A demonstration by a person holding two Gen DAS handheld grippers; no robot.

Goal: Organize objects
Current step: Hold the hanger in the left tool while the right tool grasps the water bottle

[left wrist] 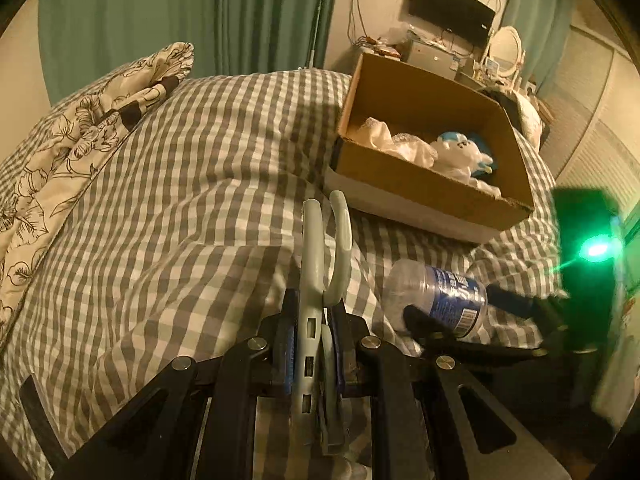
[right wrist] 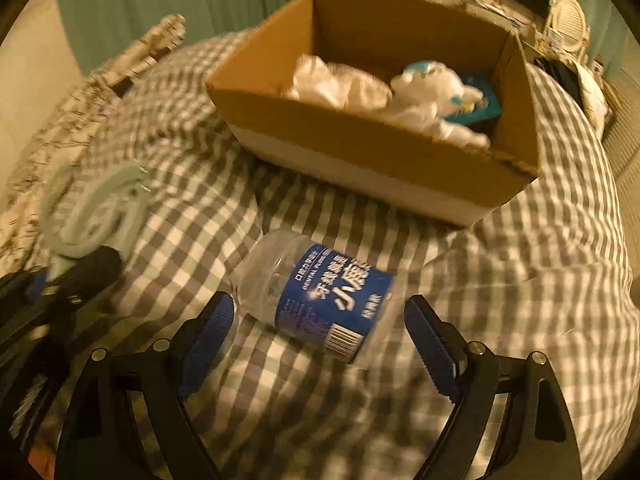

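My left gripper (left wrist: 314,344) is shut on pale green plastic hangers (left wrist: 320,248), whose hooks stick out ahead over the checked bed. A clear water bottle (right wrist: 316,296) with a blue label lies on its side on the bedspread. My right gripper (right wrist: 320,336) is open, its blue pads either side of the bottle's near end, not touching. The bottle also shows in the left wrist view (left wrist: 440,296), with the right gripper (left wrist: 456,316) around it. An open cardboard box (right wrist: 400,148) sits beyond, holding a white-and-blue plush toy (right wrist: 436,84) and white cloth (right wrist: 336,84).
A grey-and-white checked bedspread (left wrist: 192,216) covers the bed. A floral pillow (left wrist: 80,136) lies at the left. Green curtains (left wrist: 180,12) hang behind. A TV (left wrist: 452,8), a cluttered desk and a mirror stand at the far right. The left gripper with hangers (right wrist: 96,208) shows left in the right wrist view.
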